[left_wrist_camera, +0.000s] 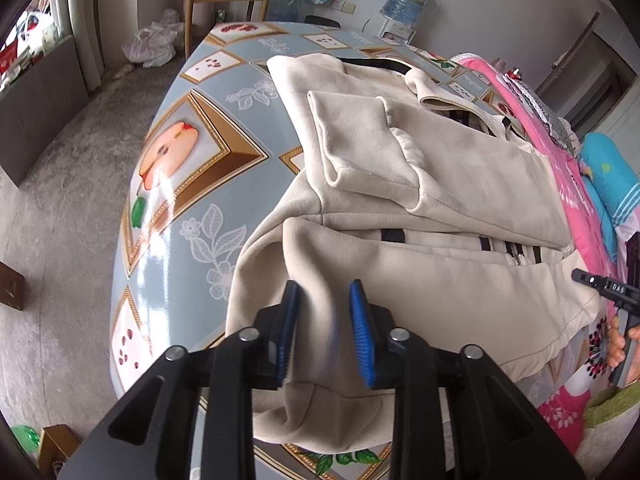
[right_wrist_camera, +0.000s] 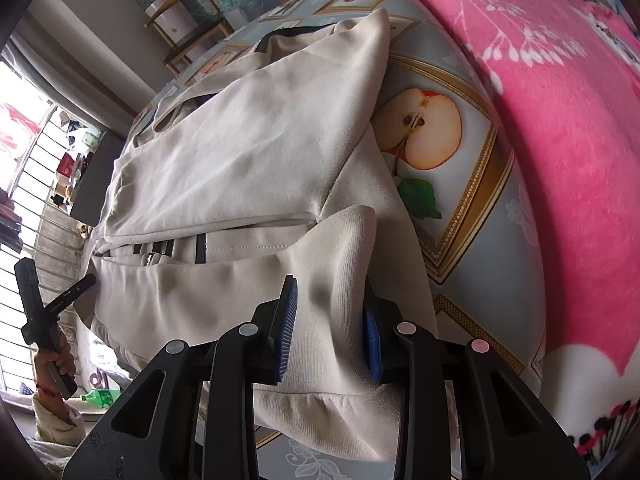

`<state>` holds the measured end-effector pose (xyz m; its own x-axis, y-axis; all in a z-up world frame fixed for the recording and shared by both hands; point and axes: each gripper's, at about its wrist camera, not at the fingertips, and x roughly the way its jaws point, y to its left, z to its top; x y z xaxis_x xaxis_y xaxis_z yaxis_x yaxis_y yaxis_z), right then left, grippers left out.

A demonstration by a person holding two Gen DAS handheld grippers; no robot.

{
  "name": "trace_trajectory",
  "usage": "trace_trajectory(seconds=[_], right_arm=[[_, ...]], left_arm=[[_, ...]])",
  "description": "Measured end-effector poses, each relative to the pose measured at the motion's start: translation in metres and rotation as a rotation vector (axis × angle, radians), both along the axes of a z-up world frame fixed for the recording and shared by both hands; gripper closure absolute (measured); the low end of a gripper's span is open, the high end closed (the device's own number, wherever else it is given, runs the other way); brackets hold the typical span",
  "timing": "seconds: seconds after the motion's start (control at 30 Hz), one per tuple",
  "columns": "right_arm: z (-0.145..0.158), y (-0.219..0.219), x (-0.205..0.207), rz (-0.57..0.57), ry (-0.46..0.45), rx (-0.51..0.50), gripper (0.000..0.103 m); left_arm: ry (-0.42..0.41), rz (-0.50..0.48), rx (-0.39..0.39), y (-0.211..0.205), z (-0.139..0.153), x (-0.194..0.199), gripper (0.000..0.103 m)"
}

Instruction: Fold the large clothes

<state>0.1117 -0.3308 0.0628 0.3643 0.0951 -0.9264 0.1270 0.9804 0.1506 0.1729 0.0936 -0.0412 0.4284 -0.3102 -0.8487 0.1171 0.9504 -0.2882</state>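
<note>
Two tools work the beige zip jacket point(left_wrist_camera: 420, 168) lying half-folded on the bench point(left_wrist_camera: 192, 160): left tool point(left_wrist_camera: 325, 332) stands narrowly parted astride a hem fold, right tool point(right_wrist_camera: 332, 328) pinches its hem ridge.

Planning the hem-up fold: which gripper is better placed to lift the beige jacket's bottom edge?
Right, probably. The right gripper pinches a raised fold of the beige fleece zip jacket; the left gripper only straddles cloth, seemingly loose.

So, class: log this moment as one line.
jacket: sleeves folded | left gripper: hem fabric between open fingers | right gripper: gripping hem
</note>
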Motion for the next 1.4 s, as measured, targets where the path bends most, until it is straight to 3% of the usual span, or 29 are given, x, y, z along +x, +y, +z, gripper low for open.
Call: trace_trajectory(seconds=[0.23,0.47,0.53,0.63,0.8,0.97,1.13,1.4], right_arm=[[-0.001,0.001,0.000,-0.003,-0.002,0.004,0.072],[-0.002,-0.001,0.001,-0.001,-0.005,0.000,0.072],[-0.002,0.001,0.000,0.005,-0.007,-0.018,0.072],[-0.002,0.005,-0.001,0.013,-0.013,-0.047,0.072],[-0.002,0.016,-0.001,0.028,-0.020,-0.130,0.075],[-0.003,0.027,-0.004,0.027,-0.030,-0.216,0.085],[-0.001,0.028,-0.008,0.009,-0.055,-0.221,0.092],[0.003,0.030,-0.014,0.005,-0.075,-0.257,0.094]], left_arm=[[0.017,0.001,-0.037,-0.003,-0.001,0.009,0.059],[-0.016,0.041,-0.062,-0.002,-0.002,0.008,0.059],[-0.032,0.044,-0.004,-0.006,-0.002,0.005,0.071],[-0.052,0.029,0.076,-0.011,-0.001,0.002,0.082],[-0.094,0.007,0.154,-0.018,0.003,-0.004,0.091],[-0.181,-0.031,0.267,-0.034,0.015,-0.015,0.094],[-0.243,-0.066,0.348,-0.046,0.022,-0.023,0.095],[-0.237,-0.064,0.350,-0.045,0.020,-0.022,0.095]])
